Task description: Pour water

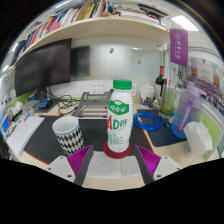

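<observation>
Glossy plastic bottle [119,117], matt paper-like cup [67,133], smooth dark mat [150,138]

Bright overhead light, curved fisheye edges

desk [165,150]: wooden top, with a dark mat [48,138] laid on part of it
bottle [119,117]: upright, white with green cap, 1 only
cup [67,134]: patterned, upright on the mat, just beside the bottle
blue cable [150,121]: coiled (behind the bottle)
blue jug [184,112]: translucent, standing well apart from the bottle
</observation>
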Motion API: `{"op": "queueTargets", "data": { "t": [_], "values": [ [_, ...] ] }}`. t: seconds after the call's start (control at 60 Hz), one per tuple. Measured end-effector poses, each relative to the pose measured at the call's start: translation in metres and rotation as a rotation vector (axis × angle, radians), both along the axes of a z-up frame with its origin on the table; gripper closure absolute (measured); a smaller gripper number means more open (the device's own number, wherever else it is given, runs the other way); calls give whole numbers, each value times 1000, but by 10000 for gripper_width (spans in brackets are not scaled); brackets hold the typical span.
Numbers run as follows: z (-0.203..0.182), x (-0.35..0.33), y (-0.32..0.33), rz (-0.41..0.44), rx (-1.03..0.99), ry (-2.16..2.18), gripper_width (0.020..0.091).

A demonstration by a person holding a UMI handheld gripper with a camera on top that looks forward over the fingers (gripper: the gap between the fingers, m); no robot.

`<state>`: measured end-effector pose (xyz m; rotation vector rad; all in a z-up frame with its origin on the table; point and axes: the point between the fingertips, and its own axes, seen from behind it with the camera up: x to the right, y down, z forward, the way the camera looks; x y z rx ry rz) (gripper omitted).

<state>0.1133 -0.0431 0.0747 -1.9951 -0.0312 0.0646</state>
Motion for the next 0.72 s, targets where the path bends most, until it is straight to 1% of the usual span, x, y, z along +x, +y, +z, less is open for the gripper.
{"op": "queueTargets", "data": {
  "t": [0.067, 0.167, 0.333, 0.4, 0.483, 0.717],
  "values": [
    [10, -14, -29, -4, -40, 18, 255],
    [42, -34, -57, -2, -47, 3, 250],
    [102, -58, -76, -1, 12, -2, 253],
    [122, -58, -78, -23, 35, -11, 253],
    [136, -61, -81, -34, 57, -9, 255],
    [161, -67, -83, -70, 84, -4, 254]
  ]
}}
